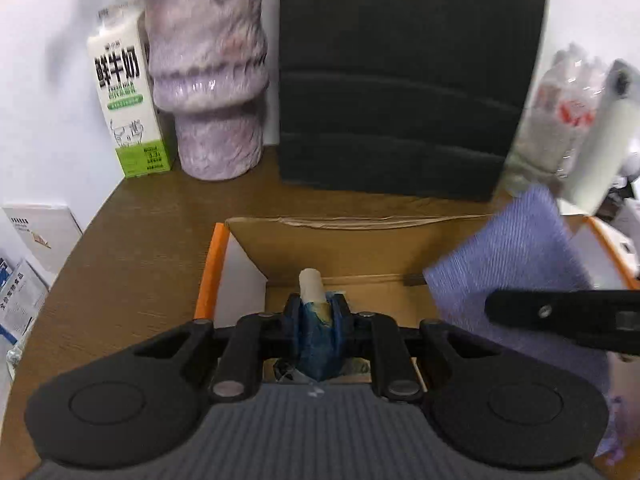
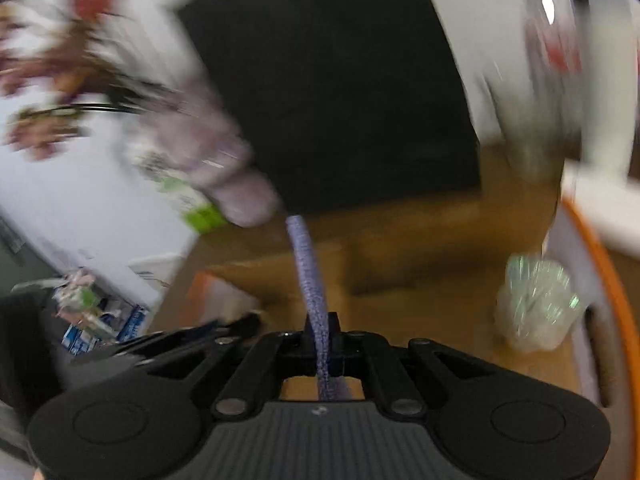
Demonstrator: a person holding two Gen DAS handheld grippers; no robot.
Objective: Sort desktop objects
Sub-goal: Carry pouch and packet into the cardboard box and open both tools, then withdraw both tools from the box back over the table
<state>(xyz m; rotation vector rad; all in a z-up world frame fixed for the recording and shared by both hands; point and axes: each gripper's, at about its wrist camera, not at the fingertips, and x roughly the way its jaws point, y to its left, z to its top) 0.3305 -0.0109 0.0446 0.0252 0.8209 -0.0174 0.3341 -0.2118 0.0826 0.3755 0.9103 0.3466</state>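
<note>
My left gripper [image 1: 316, 306] is shut on a small blue tube with a cream cap [image 1: 311, 285], holding it over an open cardboard box [image 1: 360, 252] with orange-edged flaps. My right gripper [image 2: 322, 330] is shut on a purple cloth [image 2: 305, 256], seen edge-on and sticking up past the fingers. In the left wrist view the same cloth [image 1: 516, 264] hangs flat at the right, over the box, with a black finger [image 1: 528, 307] of the right gripper across it. The right wrist view is heavily blurred.
Behind the box on the brown desk [image 1: 140, 248] stand a milk carton [image 1: 124, 108], a purple marbled vase [image 1: 208, 80], a big black block [image 1: 400, 80] and a clear plastic bottle [image 1: 560, 120]. A crumpled clear bag [image 2: 536, 304] lies in the box. Papers are stacked left of the desk.
</note>
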